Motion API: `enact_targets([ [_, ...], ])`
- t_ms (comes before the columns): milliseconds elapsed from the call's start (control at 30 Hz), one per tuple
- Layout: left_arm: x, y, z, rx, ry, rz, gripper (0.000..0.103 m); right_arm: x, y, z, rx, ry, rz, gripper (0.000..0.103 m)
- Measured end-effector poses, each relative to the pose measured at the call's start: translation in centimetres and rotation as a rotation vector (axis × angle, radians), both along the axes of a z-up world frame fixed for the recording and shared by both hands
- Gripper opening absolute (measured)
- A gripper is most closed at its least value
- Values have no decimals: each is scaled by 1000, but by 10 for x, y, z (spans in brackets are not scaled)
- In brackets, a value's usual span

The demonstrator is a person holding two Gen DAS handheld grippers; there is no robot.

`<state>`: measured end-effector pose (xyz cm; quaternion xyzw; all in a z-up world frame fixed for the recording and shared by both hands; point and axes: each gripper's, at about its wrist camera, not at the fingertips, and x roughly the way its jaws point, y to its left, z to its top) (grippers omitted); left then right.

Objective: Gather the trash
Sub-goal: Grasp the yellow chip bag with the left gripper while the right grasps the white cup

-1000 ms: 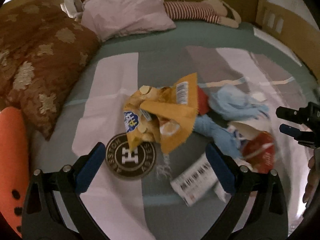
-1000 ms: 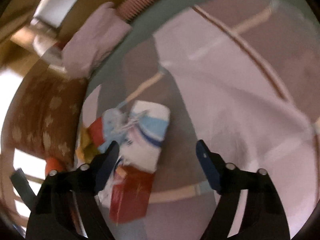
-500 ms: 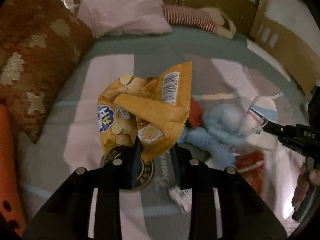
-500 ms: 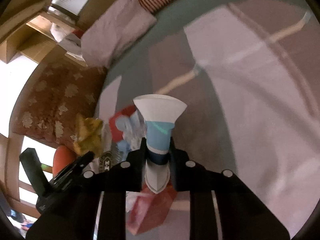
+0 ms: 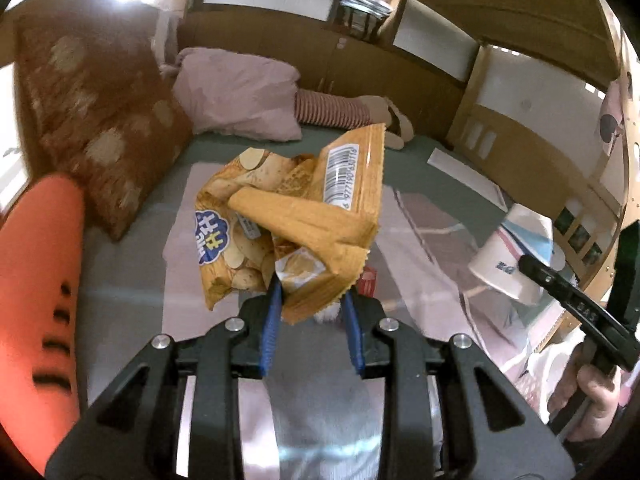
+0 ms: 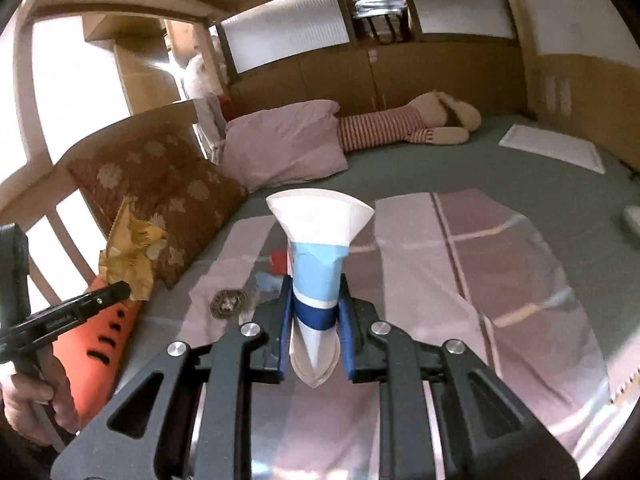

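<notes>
Left gripper (image 5: 310,300): clenched on the lower edge of the yellow chip bag (image 5: 296,216); a second ago its jaws stood wide over the bag as it lay on the bed, and they have closed on it since.
Right gripper (image 6: 314,324): clamped on the squashed paper cup (image 6: 318,264), pinching it just above its flattened base; these jaws too were wide apart a second ago, over the pile.
Change: both pieces now hang in the air, clear of the bed (image 6: 500,184), where before they lay in one heap (two picked at one go).
Meaning for the task: I judge the pickup done for these two; what is left is to carry them to a bin, and none shows in either view.
Still on the bed: a round dark badge (image 6: 228,304), a red wrapper (image 6: 278,260) and a bluish scrap beside them, so more trash is likely waiting.
Left view only: the bag's barcode and blue logo, and the person's right hand (image 5: 596,396) on its handle, with the cup seen from the side.
Right view only: the badge and the bluish scrap (the bag hides them from the left camera), and the bag seen small, pinched in the other tool.
</notes>
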<state>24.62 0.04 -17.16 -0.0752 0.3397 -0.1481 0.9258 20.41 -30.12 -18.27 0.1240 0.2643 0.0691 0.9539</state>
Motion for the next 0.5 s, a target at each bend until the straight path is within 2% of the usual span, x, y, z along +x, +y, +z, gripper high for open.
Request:
enact_targets([
  [133,-18,-4,-35,-5,115,-17,29,-16,4,-18,14,34,7,21],
  [233,-20,-8,-36,40,93,-14,30,-14,8,-18,2,33,15,21],
  [500,-16,-8,-37,47,96,9,30,-16,12,-26,-18,68,35,21],
])
